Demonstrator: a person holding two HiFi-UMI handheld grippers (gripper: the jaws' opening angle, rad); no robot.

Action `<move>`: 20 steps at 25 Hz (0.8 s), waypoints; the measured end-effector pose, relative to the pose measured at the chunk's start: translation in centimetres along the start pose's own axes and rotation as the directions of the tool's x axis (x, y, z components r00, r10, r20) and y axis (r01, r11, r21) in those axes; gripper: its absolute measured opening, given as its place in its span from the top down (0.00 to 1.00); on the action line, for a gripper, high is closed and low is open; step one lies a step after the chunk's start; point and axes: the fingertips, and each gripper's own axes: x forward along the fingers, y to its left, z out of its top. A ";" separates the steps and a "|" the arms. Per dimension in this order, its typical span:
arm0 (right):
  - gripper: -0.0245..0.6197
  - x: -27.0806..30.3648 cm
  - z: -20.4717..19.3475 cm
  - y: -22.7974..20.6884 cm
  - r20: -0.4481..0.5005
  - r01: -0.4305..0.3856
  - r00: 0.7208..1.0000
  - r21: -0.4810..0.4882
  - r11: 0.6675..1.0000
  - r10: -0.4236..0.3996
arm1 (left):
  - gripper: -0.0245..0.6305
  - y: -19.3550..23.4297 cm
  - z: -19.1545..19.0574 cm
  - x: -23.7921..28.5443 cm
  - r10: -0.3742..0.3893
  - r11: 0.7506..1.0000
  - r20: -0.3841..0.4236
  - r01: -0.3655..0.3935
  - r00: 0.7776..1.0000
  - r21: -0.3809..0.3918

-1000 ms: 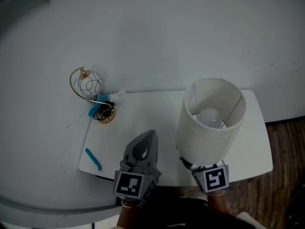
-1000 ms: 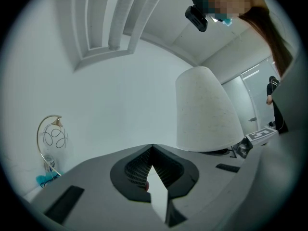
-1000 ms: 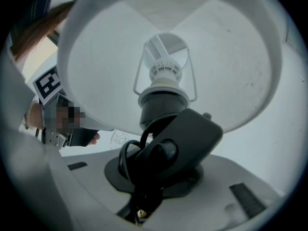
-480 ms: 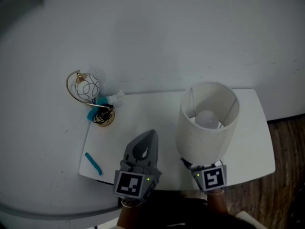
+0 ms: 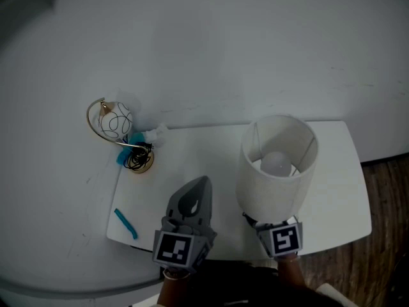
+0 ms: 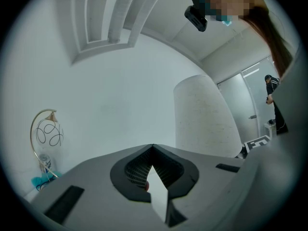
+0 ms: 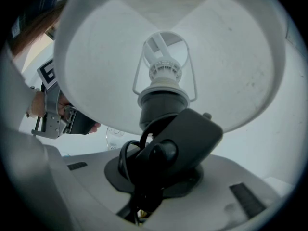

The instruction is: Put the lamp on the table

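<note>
**A:** Where is the lamp sitting?

**B:** It is hanging upright over the right half of the white tabletop. Its white drum shade is opening toward the head camera, and the bulb is showing inside. (Whether its foot is touching the tabletop cannot be told, since the shade is covering it.)

**A:** What is carrying it?

**B:** The right gripper is clenching its fingers on the lamp's dark lower part, just under the socket. The black cord is looping beside the grip.

**A:** And the other one?

**B:** The left gripper is hovering over the front of the tabletop, just beside the shade on its left. Its fingers are pressing together at the tips and are carrying nothing.

**A:** What else is lying around?

**B:** A gold wire ornament with a white globe is standing at the tabletop's far left corner, well apart from the lamp. A teal strip is lying near the left front edge. Wooden floor is showing past the tabletop's right side.
</note>
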 end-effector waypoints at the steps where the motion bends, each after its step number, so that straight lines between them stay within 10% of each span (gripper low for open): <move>1: 0.84 0.1 -0.2 0.0 -0.003 -0.002 1.000 0.001 1.000 0.002 | 0.96 0.1 -0.1 0.1 0.002 1.000 -0.001 -0.002 1.000 -0.001; 20: 0.83 2.2 -3.2 0.5 -0.024 -0.011 1.000 0.016 1.000 0.011 | 0.96 1.8 -0.9 1.3 0.013 1.000 -0.018 -0.013 1.000 0.009</move>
